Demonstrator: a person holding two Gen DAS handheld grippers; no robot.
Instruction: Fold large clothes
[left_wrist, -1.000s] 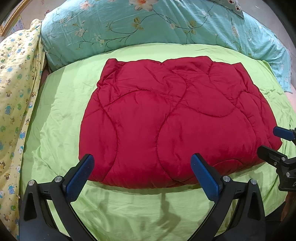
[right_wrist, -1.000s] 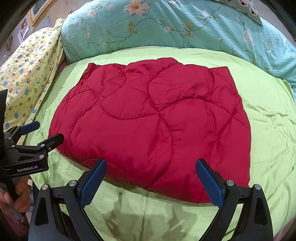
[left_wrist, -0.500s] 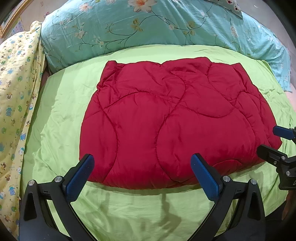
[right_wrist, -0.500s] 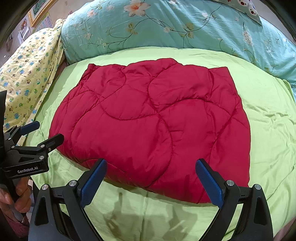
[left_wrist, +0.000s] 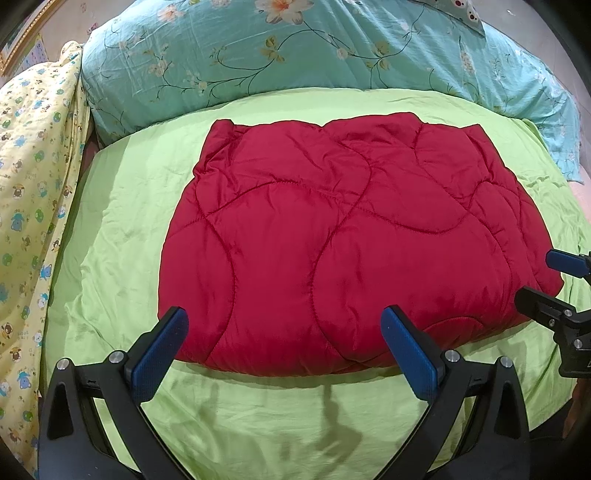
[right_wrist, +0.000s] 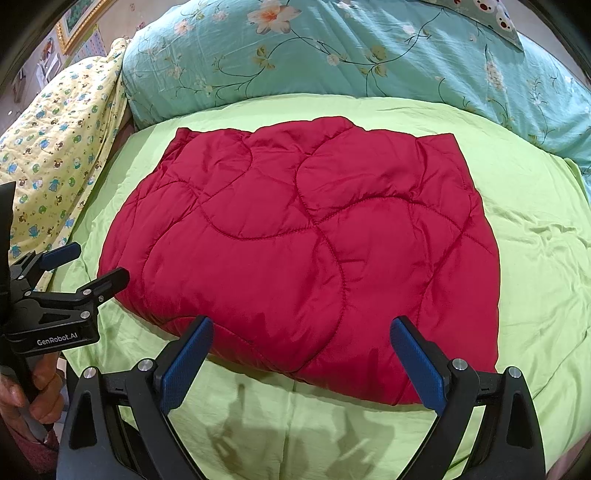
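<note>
1. The red quilted garment (left_wrist: 332, 251) lies folded into a thick, roughly rectangular bundle in the middle of the green bedsheet (left_wrist: 122, 229).
2. The left gripper (left_wrist: 284, 339) hangs just in front of the bundle's near edge, its jaws spread wide and holding nothing.
3. The right gripper (right_wrist: 301, 350) hangs beside it at the same near edge, equally wide apart and empty.
4. A teal floral pillow (right_wrist: 332, 55) lies behind the bundle; a yellow patterned blanket (left_wrist: 33, 177) hangs at the left.
</note>
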